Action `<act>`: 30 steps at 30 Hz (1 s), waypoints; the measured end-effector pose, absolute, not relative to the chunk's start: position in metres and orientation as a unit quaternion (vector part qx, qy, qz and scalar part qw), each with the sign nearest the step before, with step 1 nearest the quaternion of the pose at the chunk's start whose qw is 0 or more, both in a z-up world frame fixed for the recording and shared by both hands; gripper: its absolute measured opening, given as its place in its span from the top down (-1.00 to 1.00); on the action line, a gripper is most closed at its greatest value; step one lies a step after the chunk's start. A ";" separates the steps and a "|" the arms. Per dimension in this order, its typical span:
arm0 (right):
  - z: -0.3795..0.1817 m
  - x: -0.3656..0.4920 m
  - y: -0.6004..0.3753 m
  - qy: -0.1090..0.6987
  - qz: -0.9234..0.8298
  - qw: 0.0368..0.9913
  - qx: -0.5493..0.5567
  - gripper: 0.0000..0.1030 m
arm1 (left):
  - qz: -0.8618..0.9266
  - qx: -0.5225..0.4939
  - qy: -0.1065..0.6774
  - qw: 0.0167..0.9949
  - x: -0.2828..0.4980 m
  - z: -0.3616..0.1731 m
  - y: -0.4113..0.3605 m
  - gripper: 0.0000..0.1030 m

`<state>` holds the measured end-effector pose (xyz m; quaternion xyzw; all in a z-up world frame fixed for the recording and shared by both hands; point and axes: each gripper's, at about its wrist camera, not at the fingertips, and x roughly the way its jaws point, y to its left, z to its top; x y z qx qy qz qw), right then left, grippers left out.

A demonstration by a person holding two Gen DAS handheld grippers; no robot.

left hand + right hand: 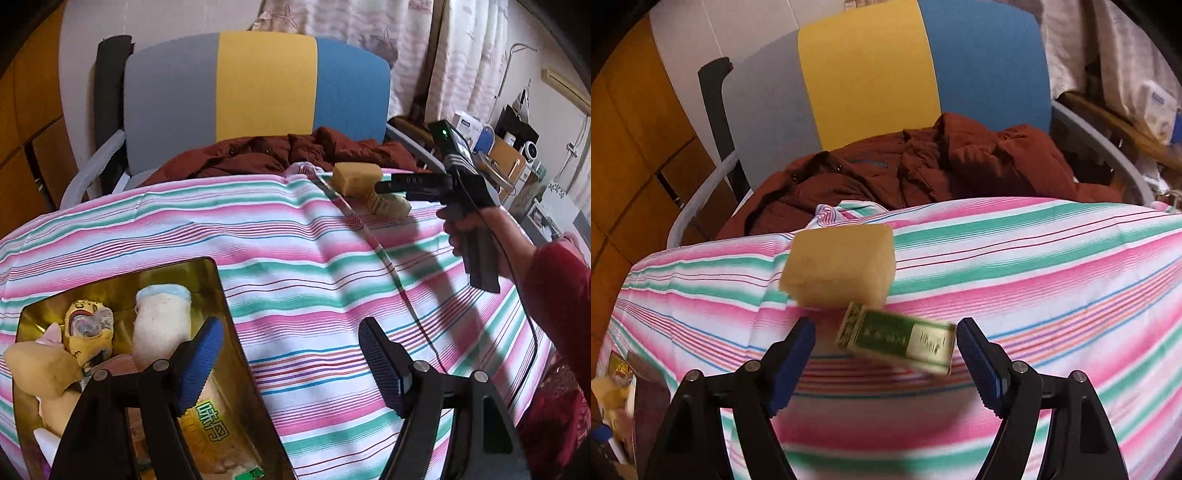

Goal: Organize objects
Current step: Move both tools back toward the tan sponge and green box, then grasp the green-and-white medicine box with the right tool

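Left gripper (291,358): jaws wide, holding nothing — it hangs over the tin (236,332) edge. Right gripper (886,354): jaws wide around the green box (897,341), beside the sponge (838,269) — pads not pressing.

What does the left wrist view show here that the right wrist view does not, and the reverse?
Only the left wrist view shows the gold tin's contents, a white plush bottle among them, and the right gripper from outside, held in a hand over the far items. Only the right wrist view shows the green and gold box clearly, lying between the open right gripper's fingers, untouched. Both share the striped cloth, the yellow sponge block, the brown jacket and the chair.
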<state>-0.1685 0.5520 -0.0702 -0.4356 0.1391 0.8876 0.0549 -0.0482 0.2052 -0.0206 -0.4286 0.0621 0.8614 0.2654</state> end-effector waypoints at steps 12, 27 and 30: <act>-0.073 -0.150 0.534 0.129 0.878 -0.065 -0.457 -0.55 | 0.853 -0.434 0.059 0.283 -0.048 -0.027 0.222 -0.49; -0.101 -0.160 0.522 0.046 0.879 -0.045 -0.472 0.23 | 0.854 -0.426 0.081 0.286 -0.069 -0.020 0.243 -0.49; -0.098 -0.148 0.530 0.083 0.887 -0.027 -0.454 0.28 | 0.849 -0.429 0.092 0.294 -0.080 -0.023 0.261 -0.49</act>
